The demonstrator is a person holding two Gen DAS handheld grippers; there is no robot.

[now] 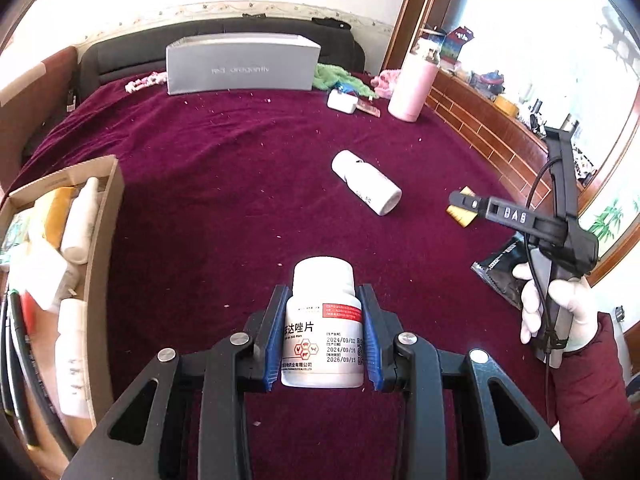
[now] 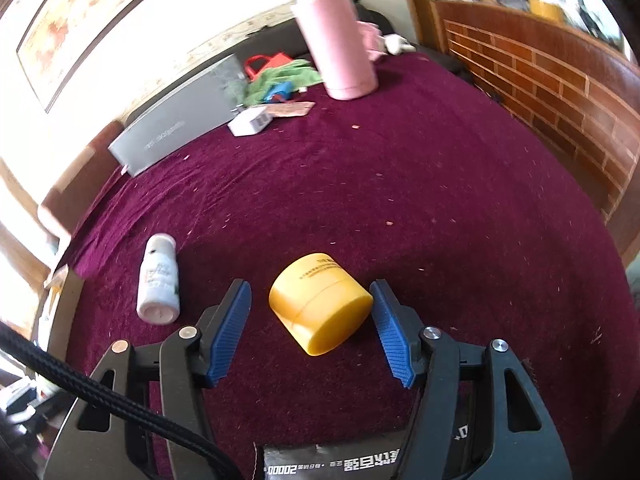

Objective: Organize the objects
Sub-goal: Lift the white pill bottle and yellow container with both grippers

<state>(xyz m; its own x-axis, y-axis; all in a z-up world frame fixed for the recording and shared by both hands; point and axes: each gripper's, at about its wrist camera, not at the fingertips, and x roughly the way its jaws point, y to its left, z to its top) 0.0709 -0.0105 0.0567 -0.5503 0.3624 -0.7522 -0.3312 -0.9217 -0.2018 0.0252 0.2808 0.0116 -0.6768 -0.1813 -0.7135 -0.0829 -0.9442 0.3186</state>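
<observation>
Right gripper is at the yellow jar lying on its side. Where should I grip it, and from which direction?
Grip the yellow jar across its curved wall at mid-length, coming down from above. It lies tilted on the cloth between the open fingers of the right gripper, so rolling the wrist until the pads square up with the wall should stop it slipping.

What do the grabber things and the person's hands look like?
Each gripper, the left gripper and the right gripper, is a black frame with silver round bolts and two fingers with ridged blue pads. A black braided cable runs beside the right one. The hand holding it wears a white glove and a dark red sleeve.
</observation>
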